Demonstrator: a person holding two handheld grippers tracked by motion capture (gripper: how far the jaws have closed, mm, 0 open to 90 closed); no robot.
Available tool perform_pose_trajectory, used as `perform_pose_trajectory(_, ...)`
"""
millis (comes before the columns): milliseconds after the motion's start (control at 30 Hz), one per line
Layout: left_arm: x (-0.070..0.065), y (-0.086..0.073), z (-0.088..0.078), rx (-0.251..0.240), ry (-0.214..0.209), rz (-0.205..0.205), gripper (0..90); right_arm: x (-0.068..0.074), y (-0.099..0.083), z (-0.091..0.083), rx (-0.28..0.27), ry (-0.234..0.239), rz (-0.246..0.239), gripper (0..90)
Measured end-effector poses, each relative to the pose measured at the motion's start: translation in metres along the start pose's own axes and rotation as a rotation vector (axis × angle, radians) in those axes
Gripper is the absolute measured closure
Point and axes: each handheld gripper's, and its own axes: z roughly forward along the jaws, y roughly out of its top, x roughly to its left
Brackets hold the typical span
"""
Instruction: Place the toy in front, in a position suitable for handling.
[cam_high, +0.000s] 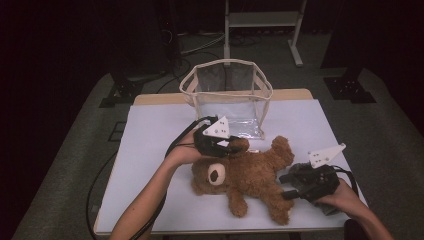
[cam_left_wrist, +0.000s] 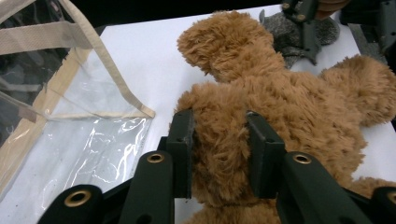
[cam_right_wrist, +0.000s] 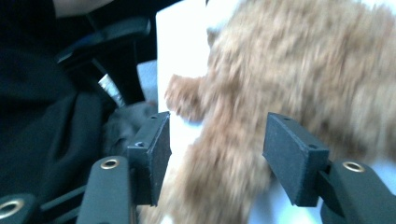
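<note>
Jaws on my left gripper (cam_left_wrist: 219, 154) are clamped on a plush arm of the teddy bear (cam_high: 250, 177), fur bulging between the pads; jaws on my right gripper (cam_right_wrist: 217, 156) stand apart, with one of the bear's legs running up between them and neither pad pressing on it.

Biggest worry is the clear bag (cam_high: 227, 95). It stands open on the worktop (cam_high: 150, 135) beyond and to the left of my left jaws, its soft walls unsupported. If I lift the bear by one limb, the body will likely swing and knock the rim inward or tip the bag over.

Next is the bear itself, lying on its back between my two sets of jaws. Held by a limb alone, it could sag, twist, and slip out through the loose fur.

Smallest concern: the grey cloth (cam_left_wrist: 289, 32) past the bear, beside my right jaws. Closing carelessly there might pinch it along with the leg.
</note>
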Motion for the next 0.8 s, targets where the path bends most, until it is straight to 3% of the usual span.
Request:
perform_pose_trajectory(67, -0.001, -0.001, -0.001, 0.001, 0.000, 0.004, 64.3, -0.001, 0.009, 0.009, -0.006, -0.043, -0.031, 40.7)
perform_pose_trajectory(167, -0.003, -0.004, -0.007, -0.002, 0.002, 0.008, 60.0, -0.002, 0.022, 0.029, 0.035, -0.150, -0.111, 41.1)
perform_pose_trajectory(267, -0.004, -0.011, -0.018, -0.016, 0.014, 0.005, 54.8, -0.002, 0.025, 0.035, 0.041, -0.206, -0.153, 39.9)
perform_pose_trajectory(500, -0.013, -0.040, -0.037, -0.059, 0.013, -0.038, 37.2, -0.015, 0.021, 0.033, 0.008, -0.234, -0.138, 36.9)
perform_pose_trajectory(600, -0.018, -0.054, -0.037, -0.064, 0.021, -0.040, 27.7, -0.017, 0.022, 0.034, 0.016, -0.251, -0.146, 34.3)
perform_pose_trajectory(800, -0.021, -0.074, -0.030, -0.059, 0.020, -0.067, 22.1, -0.015, 0.027, 0.033, 0.042, -0.297, -0.167, 30.1)
